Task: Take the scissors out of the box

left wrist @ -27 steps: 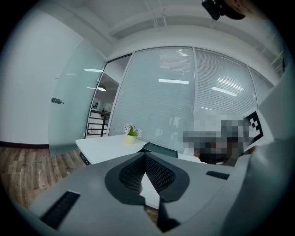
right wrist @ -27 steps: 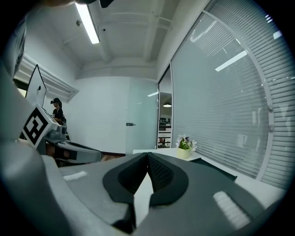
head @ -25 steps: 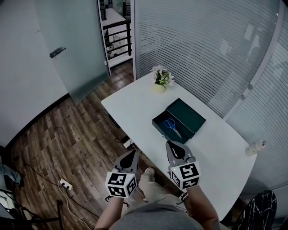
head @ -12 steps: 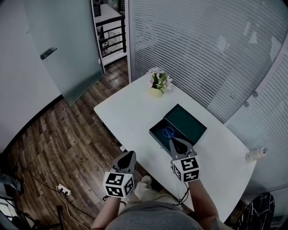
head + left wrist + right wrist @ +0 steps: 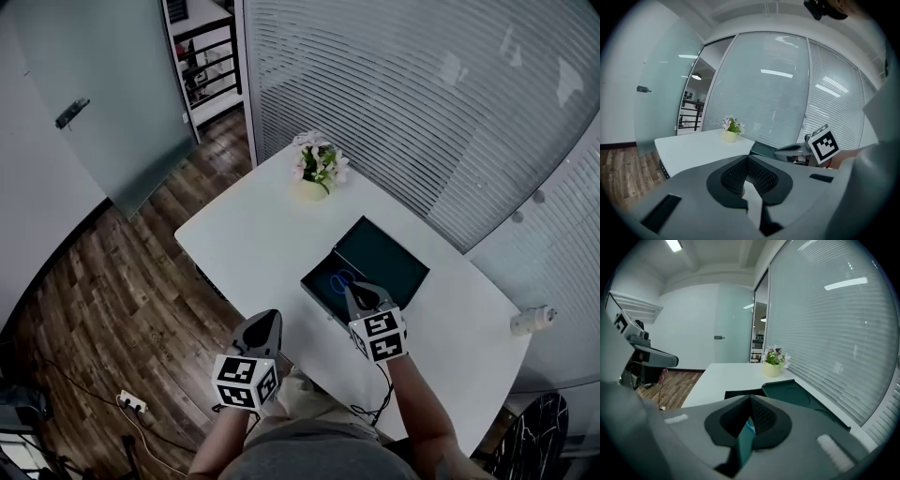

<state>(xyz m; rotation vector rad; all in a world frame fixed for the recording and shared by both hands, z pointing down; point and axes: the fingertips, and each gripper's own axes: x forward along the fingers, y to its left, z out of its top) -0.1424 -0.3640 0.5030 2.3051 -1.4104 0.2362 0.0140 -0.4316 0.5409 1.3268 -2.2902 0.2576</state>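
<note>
A dark green box [image 5: 375,258] lies open on the white table [image 5: 253,234], its lid tipped back on the far side. Blue-handled scissors [image 5: 336,279] lie in its tray. My right gripper [image 5: 355,292] is shut and empty, its tip over the near rim of the box, just right of the scissors. In the right gripper view the tray [image 5: 738,393] and lid [image 5: 799,397] sit just beyond the closed jaws. My left gripper [image 5: 271,319] is also shut and empty, hanging off the table's near edge, left of the box.
A pot of flowers [image 5: 315,173] stands at the table's far end. A white roll [image 5: 531,320] lies near the right edge. Blinded glass walls run behind the table. A power strip [image 5: 132,403] and cable lie on the wooden floor at left.
Both grippers have moved forward and down toward the table. The right gripper went from short of the box to over its near rim; the left has come up to the table's edge.
</note>
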